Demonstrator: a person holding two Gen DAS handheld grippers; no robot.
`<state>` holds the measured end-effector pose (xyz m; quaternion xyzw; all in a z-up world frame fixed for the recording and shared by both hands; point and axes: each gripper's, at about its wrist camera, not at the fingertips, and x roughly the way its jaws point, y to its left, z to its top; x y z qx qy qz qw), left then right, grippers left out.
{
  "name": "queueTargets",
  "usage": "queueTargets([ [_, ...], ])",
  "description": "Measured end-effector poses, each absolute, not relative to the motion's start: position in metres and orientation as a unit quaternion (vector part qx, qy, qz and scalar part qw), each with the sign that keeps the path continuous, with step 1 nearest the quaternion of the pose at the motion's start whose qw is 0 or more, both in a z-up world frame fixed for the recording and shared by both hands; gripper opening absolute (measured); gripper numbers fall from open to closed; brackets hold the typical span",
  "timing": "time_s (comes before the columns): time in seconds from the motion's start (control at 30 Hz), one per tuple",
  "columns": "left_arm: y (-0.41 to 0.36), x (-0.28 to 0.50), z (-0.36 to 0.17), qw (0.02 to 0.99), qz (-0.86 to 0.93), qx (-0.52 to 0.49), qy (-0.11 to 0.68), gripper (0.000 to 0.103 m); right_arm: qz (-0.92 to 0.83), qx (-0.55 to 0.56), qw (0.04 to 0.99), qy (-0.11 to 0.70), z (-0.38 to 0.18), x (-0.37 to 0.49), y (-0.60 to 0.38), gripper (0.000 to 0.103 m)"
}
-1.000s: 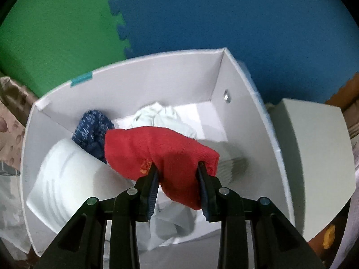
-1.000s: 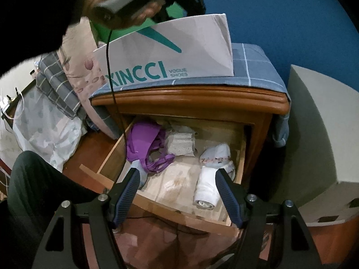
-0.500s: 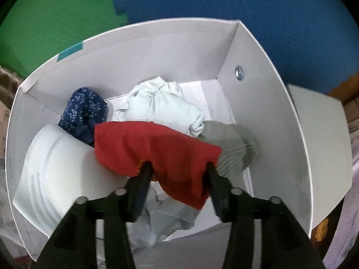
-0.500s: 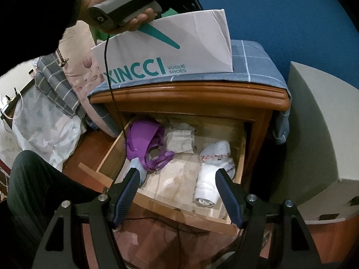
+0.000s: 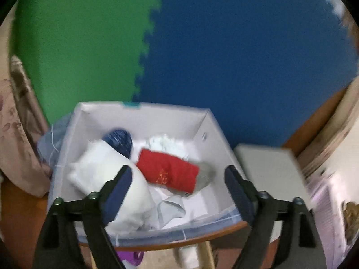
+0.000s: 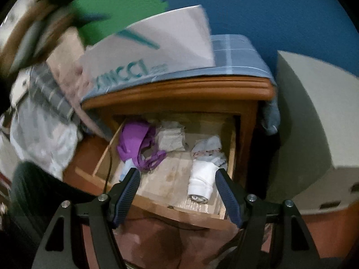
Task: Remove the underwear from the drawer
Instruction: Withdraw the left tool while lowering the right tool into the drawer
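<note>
In the left wrist view my left gripper (image 5: pixel 177 174) is open and empty, pulled back above the white box (image 5: pixel 143 116). The red underwear (image 5: pixel 168 172) lies inside the box beside a white roll (image 5: pixel 101 168), a dark blue roll (image 5: pixel 119 139) and a pale garment (image 5: pixel 166 143). In the right wrist view my right gripper (image 6: pixel 177 179) is open and empty in front of the open wooden drawer (image 6: pixel 157 208). The drawer holds a purple bra (image 6: pixel 136 141), a rolled white garment (image 6: pixel 202 179), a pale folded piece (image 6: pixel 170 139) and a light patterned piece (image 6: pixel 208 148).
The white box (image 6: pixel 152 51) stands on the blue checked cloth (image 6: pixel 235 58) over the nightstand top. A grey-white cabinet (image 6: pixel 314 116) stands to the right. Bedding (image 6: pixel 44 116) lies to the left. Blue and green foam mats (image 5: pixel 224 44) cover the wall.
My left gripper has opened and let go of the red underwear, which now lies in the box, and has drawn back and up. My right gripper stays open before the drawer.
</note>
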<state>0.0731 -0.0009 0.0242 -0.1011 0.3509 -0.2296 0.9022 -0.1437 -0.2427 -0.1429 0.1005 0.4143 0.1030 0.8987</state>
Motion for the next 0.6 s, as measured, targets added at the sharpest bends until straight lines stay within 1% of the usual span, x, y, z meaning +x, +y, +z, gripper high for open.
queueTargets([
  [0.07,0.038,0.031,0.037,0.926,-0.231,-0.101,0.279,0.094,0.086,0.123,0.9,0.41,-0.14,-0.145,-0.256,0.072],
  [0.1,0.054,0.011,0.037,0.938,-0.226,-0.089,0.247,0.098,0.084,0.127,0.898,0.413,-0.141,-0.144,-0.258,0.072],
  [0.17,0.089,-0.039,0.025,0.963,-0.2,-0.052,0.171,0.102,0.083,0.126,0.891,0.428,-0.145,-0.138,-0.256,0.072],
  [0.23,0.11,-0.063,0.01,0.974,-0.177,-0.022,0.14,0.102,0.084,0.1,0.882,0.452,-0.152,-0.128,-0.243,0.072],
  [0.33,0.147,-0.086,-0.041,0.978,-0.14,-0.017,0.154,0.102,0.086,0.047,0.866,0.491,-0.171,-0.109,-0.217,0.072],
  [0.43,0.165,-0.084,-0.083,0.972,-0.118,-0.01,0.203,0.102,0.074,0.002,0.842,0.535,-0.201,-0.082,-0.189,0.072],
  [0.53,0.179,-0.075,-0.093,0.963,-0.123,-0.05,0.233,0.102,0.052,-0.007,0.828,0.558,-0.223,-0.062,-0.178,0.072],
  [0.6,0.187,-0.073,-0.09,0.957,-0.142,-0.098,0.234,0.102,0.037,-0.011,0.823,0.567,-0.236,-0.046,-0.172,0.072],
])
